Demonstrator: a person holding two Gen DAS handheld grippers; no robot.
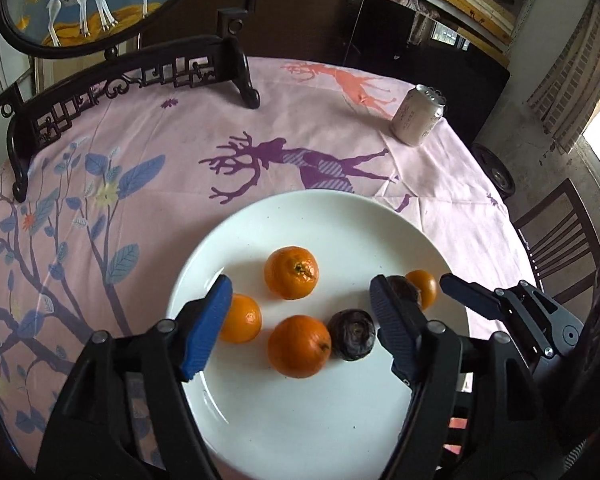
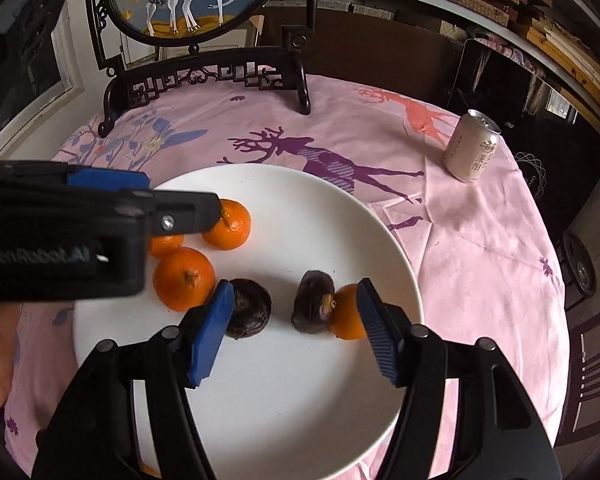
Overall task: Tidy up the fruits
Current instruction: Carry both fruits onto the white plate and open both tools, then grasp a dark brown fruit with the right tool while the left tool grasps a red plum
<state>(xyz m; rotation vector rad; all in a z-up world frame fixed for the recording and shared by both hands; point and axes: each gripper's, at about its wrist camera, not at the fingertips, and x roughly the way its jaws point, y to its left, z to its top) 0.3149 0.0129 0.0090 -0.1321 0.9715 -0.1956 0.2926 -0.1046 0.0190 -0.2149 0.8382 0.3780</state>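
Observation:
A white plate (image 1: 300,420) (image 2: 284,400) holds several oranges and two dark purple fruits. In the left wrist view an orange (image 1: 299,346) lies against a dark fruit (image 1: 352,334), with other oranges (image 1: 291,272) (image 1: 241,319) behind. My left gripper (image 1: 300,324) is open above the plate, its jaws straddling these. My right gripper (image 2: 294,328) is open low over the plate, straddling a second dark fruit (image 2: 313,300) that touches a small orange (image 2: 346,312). The first dark fruit (image 2: 250,306) sits by its left finger. The right gripper's fingers (image 1: 466,294) also show in the left wrist view.
A beverage can (image 1: 418,115) (image 2: 472,146) stands on the pink tablecloth at the far right. A dark carved stand with an oval painted screen (image 1: 120,80) (image 2: 204,72) stands at the back left. A wooden chair (image 1: 556,248) is beyond the table's right edge.

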